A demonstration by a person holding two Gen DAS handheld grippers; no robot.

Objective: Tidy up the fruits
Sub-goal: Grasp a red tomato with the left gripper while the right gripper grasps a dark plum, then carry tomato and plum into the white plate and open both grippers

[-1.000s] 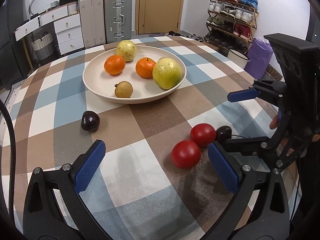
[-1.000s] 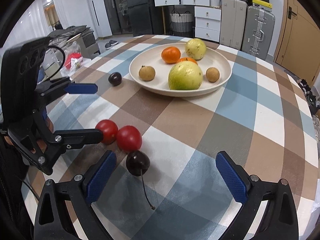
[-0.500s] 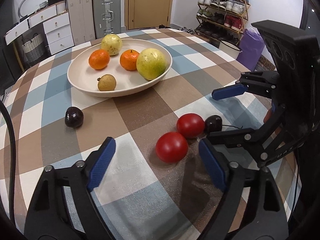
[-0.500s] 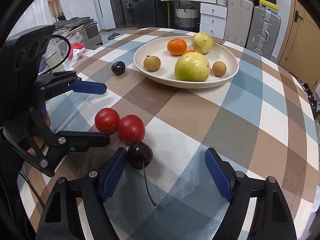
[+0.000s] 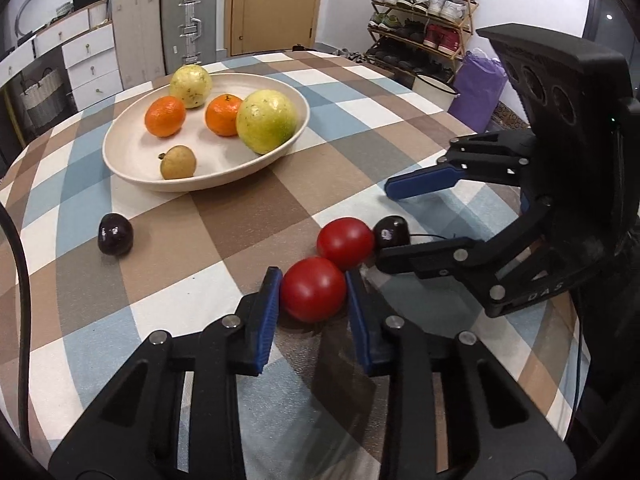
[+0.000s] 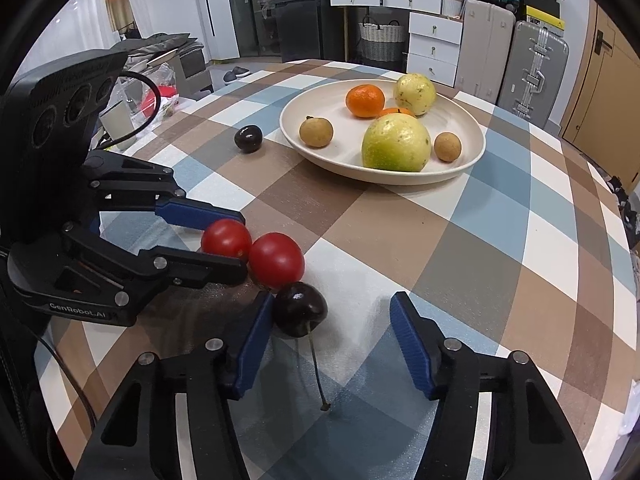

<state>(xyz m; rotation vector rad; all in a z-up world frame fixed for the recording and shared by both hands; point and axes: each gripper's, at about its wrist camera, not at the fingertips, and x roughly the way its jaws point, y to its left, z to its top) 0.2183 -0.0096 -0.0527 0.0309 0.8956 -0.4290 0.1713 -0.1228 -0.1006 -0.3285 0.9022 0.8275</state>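
My left gripper (image 5: 314,294) is shut on a red tomato (image 5: 313,289) that rests on the checked tablecloth; it also shows in the right wrist view (image 6: 226,239). A second red tomato (image 5: 346,243) touches it. A dark cherry with a stem (image 6: 299,309) lies beside that tomato, inside my open right gripper (image 6: 332,336), against its left pad. A second dark cherry (image 5: 115,234) lies alone to the left. A cream bowl (image 5: 132,168) holds two yellow-green fruits, two oranges and small brown fruits.
The round table's edge (image 5: 568,360) is close on the right in the left wrist view. Behind the table are suitcases (image 5: 188,24), white drawers (image 6: 434,46), a shoe rack (image 5: 424,20) and a door (image 5: 272,0).
My left gripper moved forward and closed on the near tomato. My right gripper advanced around the stemmed cherry and its jaws narrowed but remain apart.
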